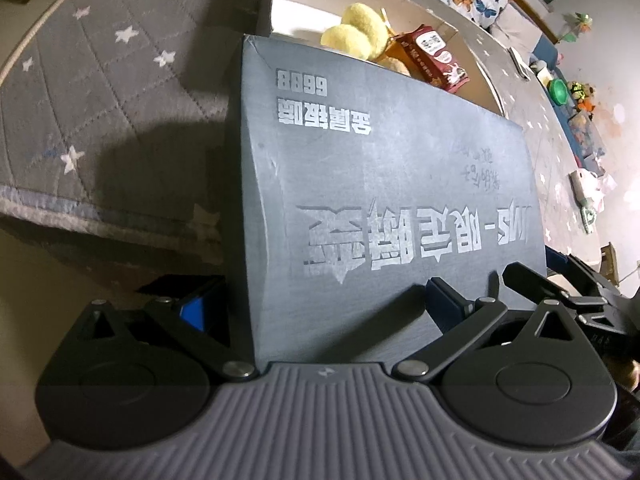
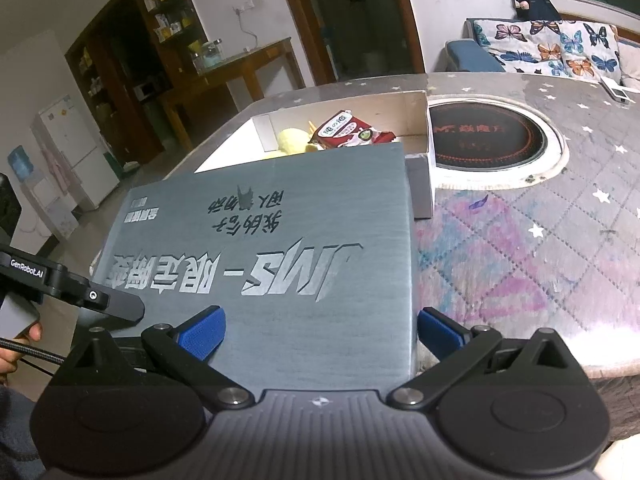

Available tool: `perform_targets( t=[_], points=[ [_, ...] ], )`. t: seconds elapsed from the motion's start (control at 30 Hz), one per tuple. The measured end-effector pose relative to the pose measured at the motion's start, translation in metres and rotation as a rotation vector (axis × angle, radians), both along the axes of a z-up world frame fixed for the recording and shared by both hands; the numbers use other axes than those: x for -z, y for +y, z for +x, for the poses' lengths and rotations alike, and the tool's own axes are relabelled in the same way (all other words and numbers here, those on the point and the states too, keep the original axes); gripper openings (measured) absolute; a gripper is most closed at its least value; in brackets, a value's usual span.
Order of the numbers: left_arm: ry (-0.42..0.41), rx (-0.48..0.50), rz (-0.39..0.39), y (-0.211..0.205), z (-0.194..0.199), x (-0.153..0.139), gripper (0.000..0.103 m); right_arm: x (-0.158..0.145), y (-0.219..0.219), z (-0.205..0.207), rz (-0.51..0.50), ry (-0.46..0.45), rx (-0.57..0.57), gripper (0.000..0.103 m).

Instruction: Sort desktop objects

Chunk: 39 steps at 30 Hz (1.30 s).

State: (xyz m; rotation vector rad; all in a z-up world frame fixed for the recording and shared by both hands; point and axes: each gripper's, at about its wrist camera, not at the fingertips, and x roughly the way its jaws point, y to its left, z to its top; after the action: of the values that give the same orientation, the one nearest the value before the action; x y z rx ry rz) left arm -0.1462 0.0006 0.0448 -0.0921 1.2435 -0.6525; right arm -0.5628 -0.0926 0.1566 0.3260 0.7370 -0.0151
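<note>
A grey box lid (image 1: pixel 380 184) with silver lettering lies over the near half of an open cardboard box (image 2: pixel 416 120) on the table. Both grippers hold the lid at its near edge. My left gripper (image 1: pixel 320 308) grips the lid's left corner, one blue pad (image 1: pixel 196 312) beside its left edge and the other finger on top. My right gripper (image 2: pixel 320 332) straddles the lid (image 2: pixel 280 232), one blue pad (image 2: pixel 202 334) on top and the other at its right edge. Inside the box lie yellow plush balls (image 1: pixel 360 32) and a red snack packet (image 2: pixel 348 132).
A round induction cooktop (image 2: pixel 488 140) is set into the table to the right of the box. The table has a grey star-patterned cloth (image 1: pixel 100 80). A butterfly-print sofa (image 2: pixel 552 48) stands behind. Small toys and a green bowl (image 1: pixel 560 92) lie at the far right.
</note>
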Motion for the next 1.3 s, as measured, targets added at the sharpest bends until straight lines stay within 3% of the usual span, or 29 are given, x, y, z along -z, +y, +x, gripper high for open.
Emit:
perform_targets(
  t=[0.53, 1.3],
  points=[
    [0.092, -0.019, -0.013, -0.001, 0.018, 0.017, 0.103, 0.002, -0.004, 0.013, -0.010, 0.015, -0.018, 0.103],
    [0.116, 0.019, 0.011, -0.007, 0.029, 0.019, 0.103, 0.013, -0.021, 0.031, 0.060, 0.029, -0.030, 0.103]
  ],
)
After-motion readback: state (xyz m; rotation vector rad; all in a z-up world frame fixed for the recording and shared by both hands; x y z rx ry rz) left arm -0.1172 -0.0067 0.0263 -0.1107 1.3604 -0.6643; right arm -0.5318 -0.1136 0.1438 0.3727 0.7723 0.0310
